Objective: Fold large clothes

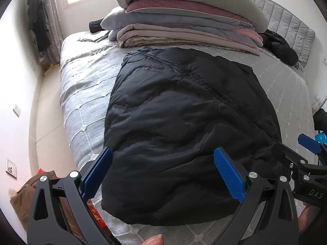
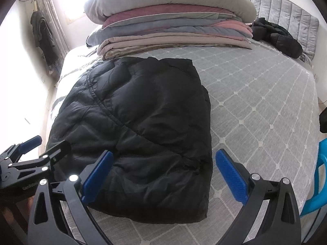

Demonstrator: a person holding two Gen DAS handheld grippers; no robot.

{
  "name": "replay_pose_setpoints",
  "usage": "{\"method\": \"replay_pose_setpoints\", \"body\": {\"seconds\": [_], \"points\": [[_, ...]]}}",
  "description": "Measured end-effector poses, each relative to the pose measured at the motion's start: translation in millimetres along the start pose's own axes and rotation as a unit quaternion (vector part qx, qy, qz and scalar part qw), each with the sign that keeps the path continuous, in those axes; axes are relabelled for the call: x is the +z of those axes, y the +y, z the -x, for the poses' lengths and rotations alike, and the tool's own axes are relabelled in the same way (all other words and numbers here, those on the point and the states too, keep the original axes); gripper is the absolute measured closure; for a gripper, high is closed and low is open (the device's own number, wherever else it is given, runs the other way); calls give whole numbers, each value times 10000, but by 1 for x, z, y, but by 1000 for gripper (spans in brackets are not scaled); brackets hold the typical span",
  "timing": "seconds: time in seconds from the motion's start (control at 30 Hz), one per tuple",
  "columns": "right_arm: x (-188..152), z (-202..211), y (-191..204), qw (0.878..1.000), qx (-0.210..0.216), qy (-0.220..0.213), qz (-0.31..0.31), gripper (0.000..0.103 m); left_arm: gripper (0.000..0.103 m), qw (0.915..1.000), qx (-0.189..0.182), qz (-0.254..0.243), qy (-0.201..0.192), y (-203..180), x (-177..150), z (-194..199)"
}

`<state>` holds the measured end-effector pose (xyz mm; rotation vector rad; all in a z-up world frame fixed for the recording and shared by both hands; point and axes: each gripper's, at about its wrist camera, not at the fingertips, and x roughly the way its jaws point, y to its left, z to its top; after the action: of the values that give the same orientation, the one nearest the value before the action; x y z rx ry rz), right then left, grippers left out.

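Note:
A black puffer coat (image 1: 184, 126) lies folded into a thick rectangle on the grey quilted bed (image 1: 85, 94); the same coat (image 2: 139, 134) fills the left half of the right wrist view. My left gripper (image 1: 163, 167) hovers open over the coat's near edge, nothing between its blue pads. My right gripper (image 2: 164, 169) is open too, above the coat's near right corner. Each gripper shows in the other's view: the right one (image 1: 294, 153) at the far right, the left one (image 2: 38, 149) at the far left, both open.
A stack of folded blankets and pillows (image 1: 184, 20) sits behind the coat. A second black jacket (image 2: 280, 38) lies at the headboard. Brown clothes (image 1: 32, 194) rest on the floor at the left. A blue plastic chair (image 2: 316, 183) stands right of the bed.

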<state>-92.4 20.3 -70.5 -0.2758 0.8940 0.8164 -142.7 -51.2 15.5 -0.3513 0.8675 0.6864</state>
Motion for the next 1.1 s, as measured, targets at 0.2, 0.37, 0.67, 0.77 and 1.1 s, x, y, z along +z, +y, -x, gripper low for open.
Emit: {"method": "replay_pose_setpoints", "body": {"seconds": [0.2,0.37,0.67,0.77,1.1], "points": [[7,0,-8,9997,159,157,-69,6,8,10000,2,-55,67,-11,4,-6],[26,3,-10,9995,259,179,90,6,8,9999,-16,-33,142,-13,6,-11],[38,-8,-15,9979,520,350,169,6,8,9998,-98,-42,151,-21,13,-14],[37,-10,-22,9976,590,342,77,6,8,9996,-155,-101,196,-26,15,-14],[34,-6,-44,9950,865,312,-382,6,8,9997,-14,-180,151,-31,14,-12]]}}
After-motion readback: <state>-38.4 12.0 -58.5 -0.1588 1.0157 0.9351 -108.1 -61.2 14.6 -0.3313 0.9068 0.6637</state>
